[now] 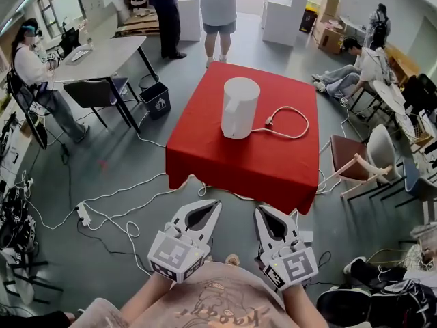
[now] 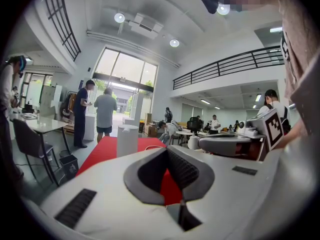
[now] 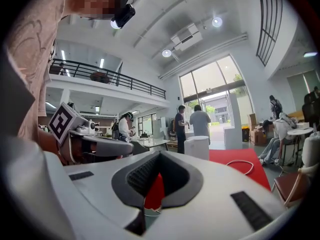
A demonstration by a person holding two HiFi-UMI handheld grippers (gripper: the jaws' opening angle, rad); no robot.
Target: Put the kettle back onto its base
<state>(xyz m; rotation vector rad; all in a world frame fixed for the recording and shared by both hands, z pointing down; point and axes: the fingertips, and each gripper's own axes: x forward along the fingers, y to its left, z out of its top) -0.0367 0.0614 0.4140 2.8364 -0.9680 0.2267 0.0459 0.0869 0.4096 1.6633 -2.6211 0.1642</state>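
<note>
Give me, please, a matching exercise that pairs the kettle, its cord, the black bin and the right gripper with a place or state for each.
Things:
1. kettle
2. cord
3. black bin
4. right gripper

Places or states:
A. on the floor beside the grey desk
B. jaws together, empty, short of the red table
C. upright near the middle of the table
D. lying on the cloth at the kettle's right in the head view

Pairs: 1-C, 2-D, 3-A, 4-B
</note>
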